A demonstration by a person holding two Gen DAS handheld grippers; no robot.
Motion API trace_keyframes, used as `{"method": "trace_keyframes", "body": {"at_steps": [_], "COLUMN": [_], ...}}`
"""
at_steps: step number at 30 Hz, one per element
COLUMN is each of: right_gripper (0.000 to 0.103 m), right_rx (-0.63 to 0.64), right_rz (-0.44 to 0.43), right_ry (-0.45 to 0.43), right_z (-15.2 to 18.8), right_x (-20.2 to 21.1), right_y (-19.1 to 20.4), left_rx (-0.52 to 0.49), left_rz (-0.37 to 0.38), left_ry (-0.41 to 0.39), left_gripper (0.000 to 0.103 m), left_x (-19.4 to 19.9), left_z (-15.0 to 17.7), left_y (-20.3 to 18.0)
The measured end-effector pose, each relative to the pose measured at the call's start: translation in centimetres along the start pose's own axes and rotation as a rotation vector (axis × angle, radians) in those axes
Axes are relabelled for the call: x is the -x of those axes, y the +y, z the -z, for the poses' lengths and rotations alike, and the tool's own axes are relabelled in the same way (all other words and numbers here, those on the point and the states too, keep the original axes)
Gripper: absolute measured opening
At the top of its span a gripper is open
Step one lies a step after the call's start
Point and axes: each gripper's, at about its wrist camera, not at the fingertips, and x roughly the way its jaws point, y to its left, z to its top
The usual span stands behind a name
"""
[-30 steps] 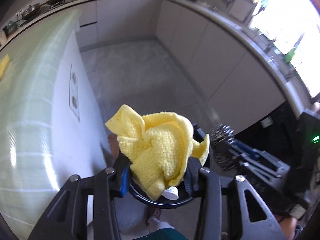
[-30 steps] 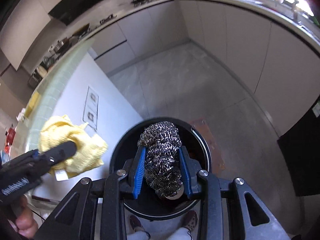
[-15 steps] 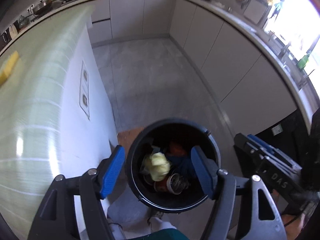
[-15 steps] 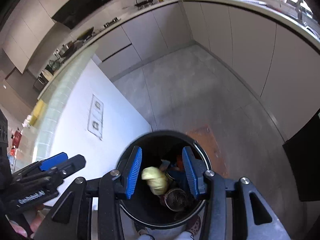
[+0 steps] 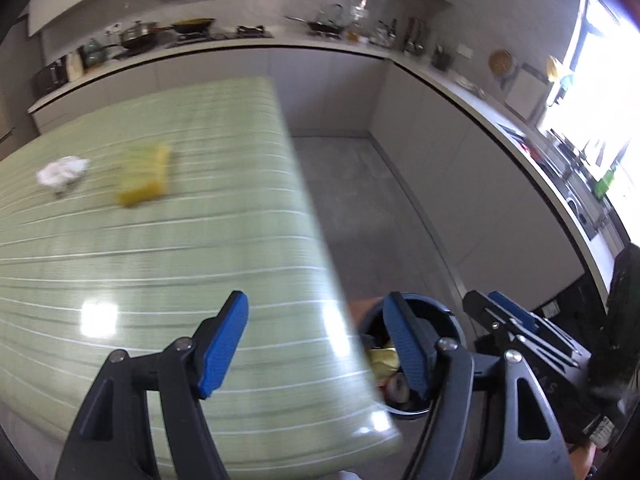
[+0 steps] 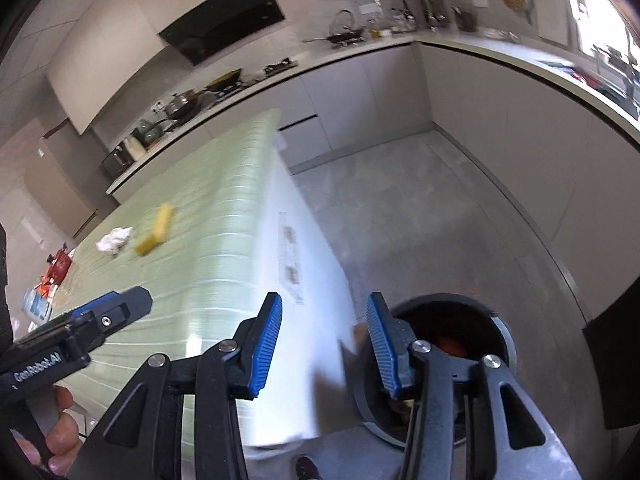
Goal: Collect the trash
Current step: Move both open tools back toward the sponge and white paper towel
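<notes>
My left gripper (image 5: 316, 320) is open and empty, raised over the near corner of the green striped counter (image 5: 160, 260). My right gripper (image 6: 324, 320) is also empty; its jaws are opening, between the counter's white side and the black bin (image 6: 504, 332). The bin (image 5: 448, 316) stands on the floor, with a yellow cloth (image 5: 382, 358) and a can among the rubbish inside. On the counter lie a yellow sponge (image 5: 144, 176) and a crumpled white tissue (image 5: 62, 172); the right wrist view shows the sponge (image 6: 154, 232) and the tissue (image 6: 114, 238) too.
A red object (image 6: 60, 264) and some packets sit at the counter's far left end. A long worktop with pots and pans (image 5: 192, 28) runs along the back wall and the right side. Grey floor (image 6: 420, 220) lies between it and the counter.
Both grippers opened over the bin: the yellow cloth and the steel scourer dropped in. Both then rose and swung left, bringing the green counter top into view.
</notes>
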Motion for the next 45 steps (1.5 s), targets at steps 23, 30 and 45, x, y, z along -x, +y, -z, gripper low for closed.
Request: {"method": "trace_keyframes", "body": {"at_steps": [23,30,45], "right_gripper": [0.067,0.067,0.068], "right_rx": [0.215,0.213,0.151], "right_rz": [-0.134,-0.176,-0.069], "right_ry": [-0.024,-0.011,0.002], "right_z": [-0.2,-2.8,-4.6], "right_x": [-8.3,-11.1,-15.7], "right_y": [25.4,26.6,29.7], "left_rx": [0.188,0.186,0.121], "left_rz": [-0.203,-0.254,-0.247], "left_ry": [-0.056,-0.057,-0.021], "left_gripper": [0.076,0.076,0.077], "left_x": [1.9,0.6,-3.0], "left_z": [-1.6,-3.9,-8.2], "left_y": [22.6,24.3,30.1]}}
